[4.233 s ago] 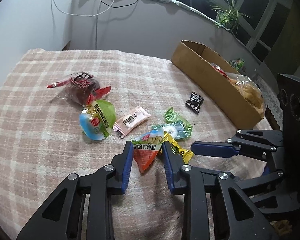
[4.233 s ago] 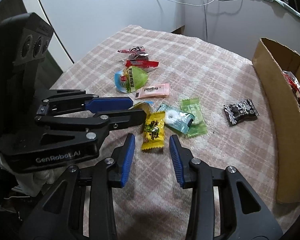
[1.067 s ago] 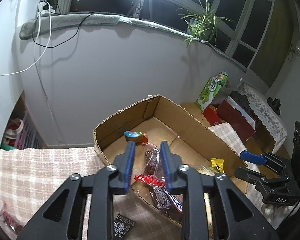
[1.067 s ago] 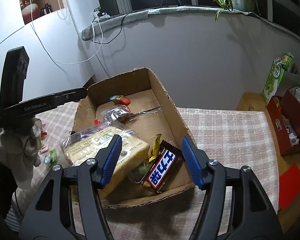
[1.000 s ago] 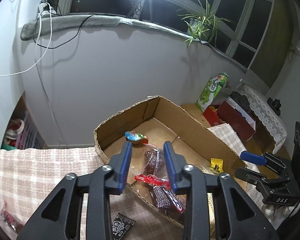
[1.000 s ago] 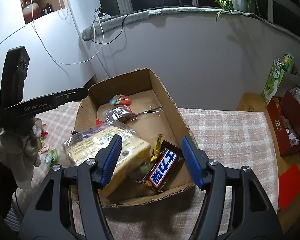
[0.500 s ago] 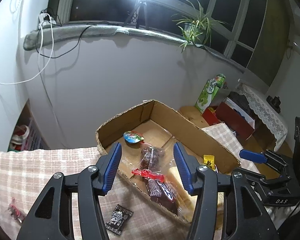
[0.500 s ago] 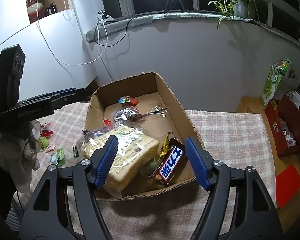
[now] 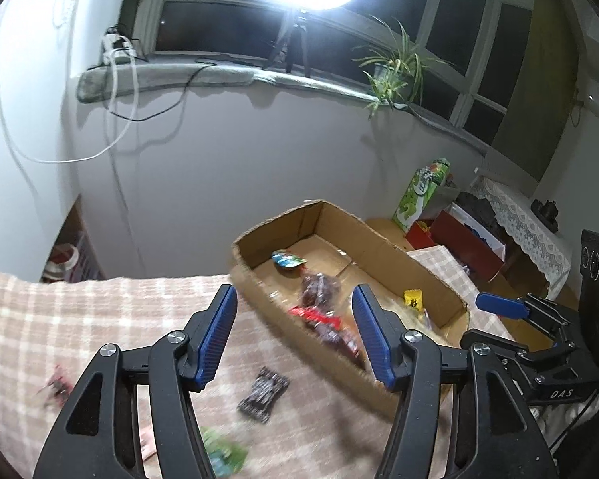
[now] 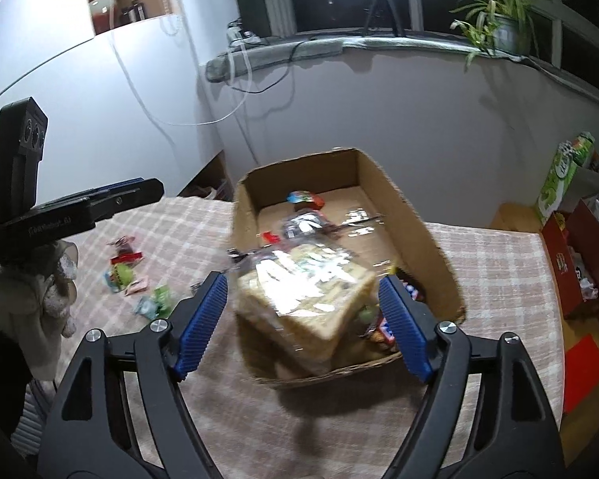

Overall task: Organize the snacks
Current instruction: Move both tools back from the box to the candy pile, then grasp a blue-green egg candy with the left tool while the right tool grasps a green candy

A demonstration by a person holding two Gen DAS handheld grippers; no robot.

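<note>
On the plaid woven cloth [image 9: 112, 307], your cardboard box [image 10: 423, 239] holds crinkly wrapped snacks and a clear-bagged bread loaf [image 10: 311, 295]. Your left gripper [image 9: 291, 335] and right gripper [image 10: 303, 323] have just been opening; their ribbed blue pads grasp nothing. A black sachet [image 9: 263, 393] lies outside the box.

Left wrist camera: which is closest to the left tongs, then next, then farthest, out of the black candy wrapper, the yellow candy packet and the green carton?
1. Black crinkly candy wrapper, on the checked tablecloth just below the left tongs.
2. Small yellow candy packet, inside the brown cardboard box, to the right.
3. Tall green carton, beyond the box by the wall.
</note>
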